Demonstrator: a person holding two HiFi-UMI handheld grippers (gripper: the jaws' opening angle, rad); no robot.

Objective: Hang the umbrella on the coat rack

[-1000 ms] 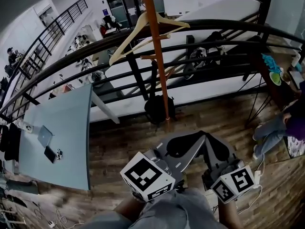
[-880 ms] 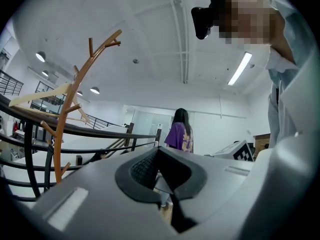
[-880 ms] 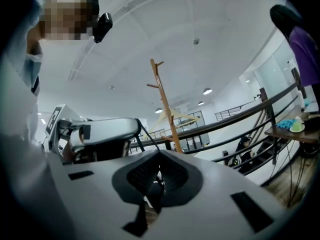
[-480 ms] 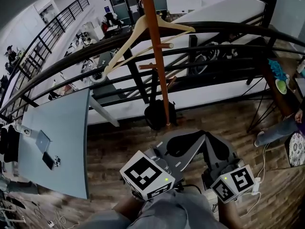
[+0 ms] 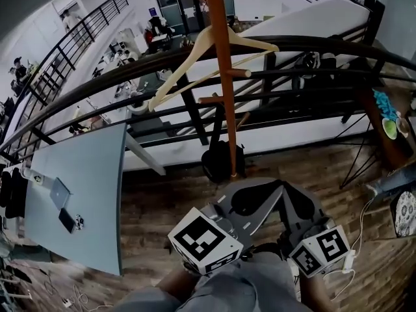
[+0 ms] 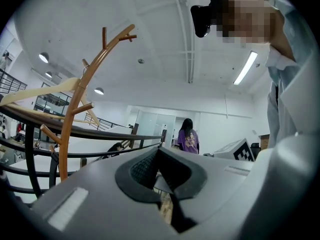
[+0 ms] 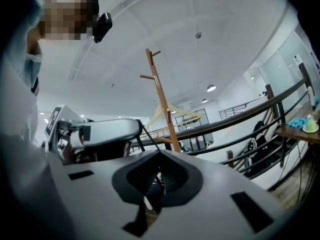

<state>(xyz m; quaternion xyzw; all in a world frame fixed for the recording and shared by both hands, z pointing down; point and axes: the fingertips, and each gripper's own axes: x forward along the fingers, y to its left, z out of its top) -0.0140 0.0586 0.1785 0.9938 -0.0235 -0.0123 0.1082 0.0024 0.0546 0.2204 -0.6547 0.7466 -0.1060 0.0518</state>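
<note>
Edging toward the coat rack (image 5: pixel 224 77) — no umbrella in hand

The rack has drifted right and slightly nearer in the head view. The left gripper (image 6: pixel 159 166) and right gripper (image 7: pixel 159 176) stay low, jaws pressed together on nothing — the umbrella shows in no view, so pickup likely comes first.

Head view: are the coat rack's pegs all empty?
No, a wooden hanger hangs from a peg near the top of the coat rack.

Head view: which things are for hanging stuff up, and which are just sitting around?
For the job:
coat rack
left gripper, fingers shut
right gripper, fingers shut
(no umbrella shows in any view)

Just sitting around:
wooden hanger, already on the rack
table
laptop, on the table
</note>
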